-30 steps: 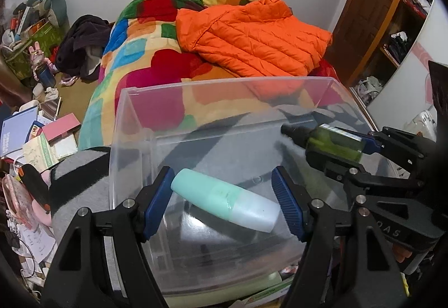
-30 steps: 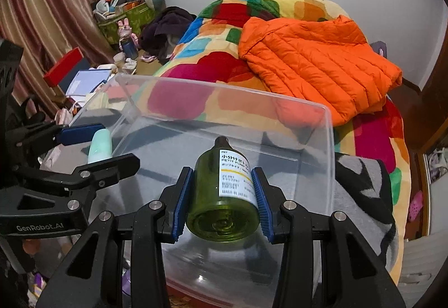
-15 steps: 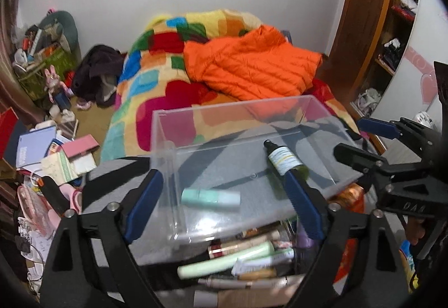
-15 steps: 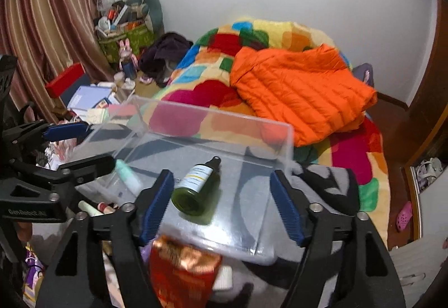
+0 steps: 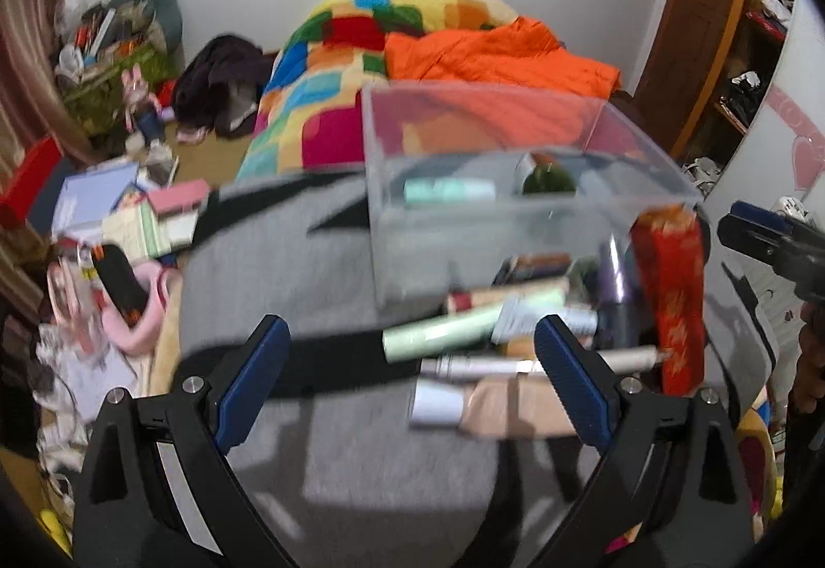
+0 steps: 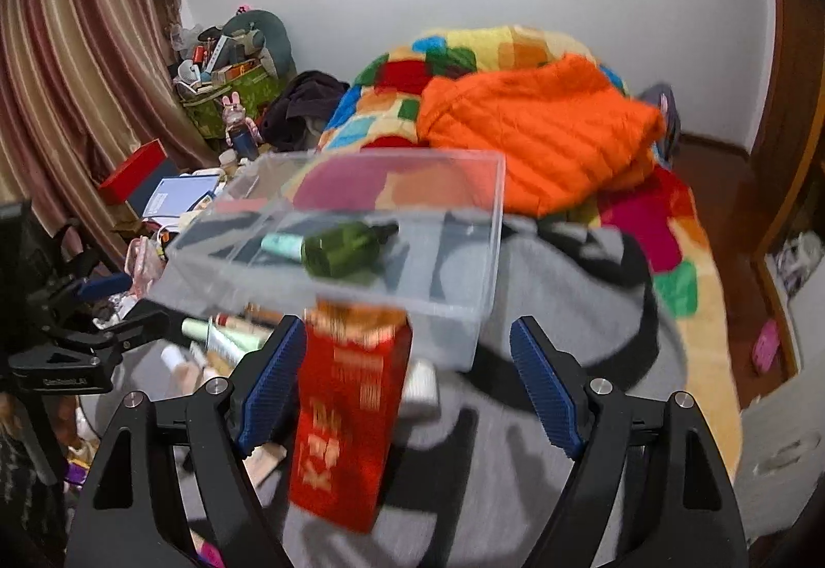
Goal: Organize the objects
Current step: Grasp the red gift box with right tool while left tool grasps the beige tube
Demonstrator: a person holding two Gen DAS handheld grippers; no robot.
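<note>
A clear plastic box (image 5: pixel 464 227) (image 6: pixel 464 310) stands on a grey blanket. Inside it lie a mint-green tube (image 5: pixel 448 190) (image 6: pixel 281 245) and a dark green bottle (image 5: pixel 549 182) (image 6: pixel 345 248). In front of the box is a pile of cosmetic tubes (image 5: pixel 484 336) (image 6: pixel 221 336) and an upright red carton (image 5: pixel 670 294) (image 6: pixel 345 418). My left gripper (image 5: pixel 412 377) is open and empty, back from the pile. My right gripper (image 6: pixel 407 387) is open and empty, with the red carton just beyond its left finger.
A bed with a colourful quilt (image 6: pixel 402 78) and an orange jacket (image 6: pixel 536 129) lies behind. Books and boxes (image 5: pixel 124 212) clutter the floor at the left. A wooden door (image 5: pixel 691 26) and shelves are at the right.
The right gripper opened and let go of the green bottle into the box. Both grippers drew back and up from the box, so the pile and red carton came into view.
</note>
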